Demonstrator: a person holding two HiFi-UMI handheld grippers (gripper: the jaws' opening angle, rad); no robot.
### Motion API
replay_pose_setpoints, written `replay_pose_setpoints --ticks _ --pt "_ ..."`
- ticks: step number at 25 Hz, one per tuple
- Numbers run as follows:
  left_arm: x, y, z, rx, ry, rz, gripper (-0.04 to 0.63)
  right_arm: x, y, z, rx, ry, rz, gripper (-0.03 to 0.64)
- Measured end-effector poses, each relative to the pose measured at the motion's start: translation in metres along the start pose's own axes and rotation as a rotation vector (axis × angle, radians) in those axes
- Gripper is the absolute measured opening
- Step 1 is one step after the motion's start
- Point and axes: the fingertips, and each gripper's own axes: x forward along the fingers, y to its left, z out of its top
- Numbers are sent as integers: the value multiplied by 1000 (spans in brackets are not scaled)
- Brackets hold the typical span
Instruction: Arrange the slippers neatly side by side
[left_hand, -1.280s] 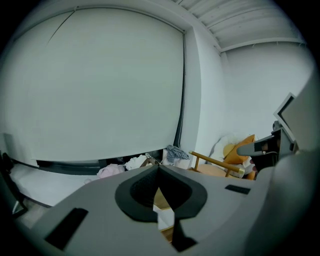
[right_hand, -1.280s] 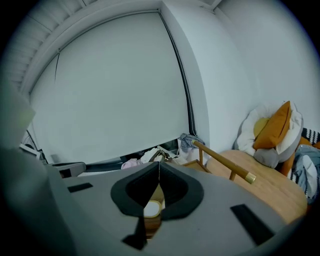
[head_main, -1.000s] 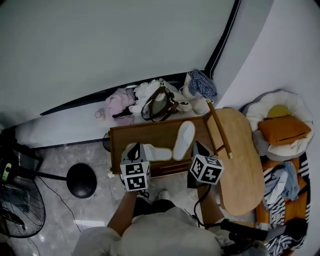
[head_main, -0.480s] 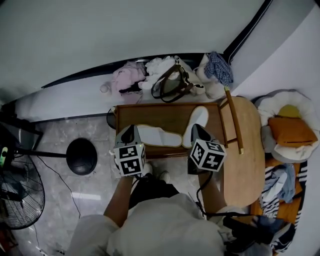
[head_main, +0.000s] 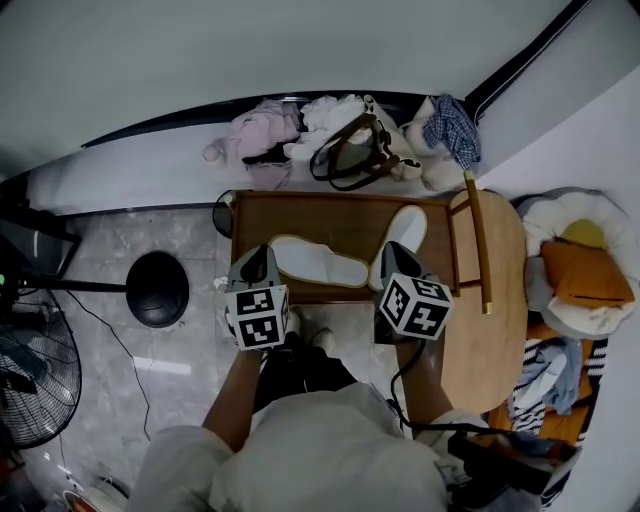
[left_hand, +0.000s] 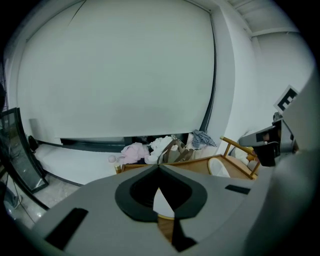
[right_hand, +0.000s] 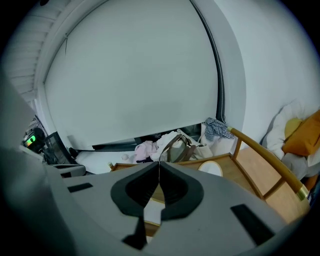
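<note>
Left gripper (head_main: 260, 258) and right gripper (head_main: 394, 252) are both hovering over the near edge of the wooden stand (head_main: 300, 212). Each one's jaws are sitting together with nothing between them. Both are pointing down and away from us toward the slippers. The crosswise slipper (head_main: 318, 263) is lying flat across the near middle of the stand, just beyond the left gripper. The angled slipper (head_main: 402, 232) is lying at the right end, running near to far, partly behind the right gripper. We can't tell whether the two are touching where their ends are meeting. So they are not sitting side by side yet, and no grasp is under way. Risks as we are judging them: the jaws are needing to open first, and pushing in shut would just be shoving a slipper along the wood. These look soft and flat, so pinching only an edge is likely letting the sole flop or slip out. Swinging the crosswise slipper round may be knocking the angled one toward the round wooden table (head_main: 500, 300) on the right. Going in too far is risking a snag on the handbag (head_main: 345, 160) and the clothes pile (head_main: 262, 130) piled behind the stand.
</note>
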Motion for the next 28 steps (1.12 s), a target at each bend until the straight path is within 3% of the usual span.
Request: replay_pose_setpoints --ticks 23,26,28 --pt "1 51 -53 -104 43 147 3 69 67 -67 -212 211 268 42" --pt "0 61 -58 -113 48 169 3 76 71 -76 -230 239 293 113" --pt "0 65 -61 -118 52 180 3 81 73 -81 -255 255 307 117"
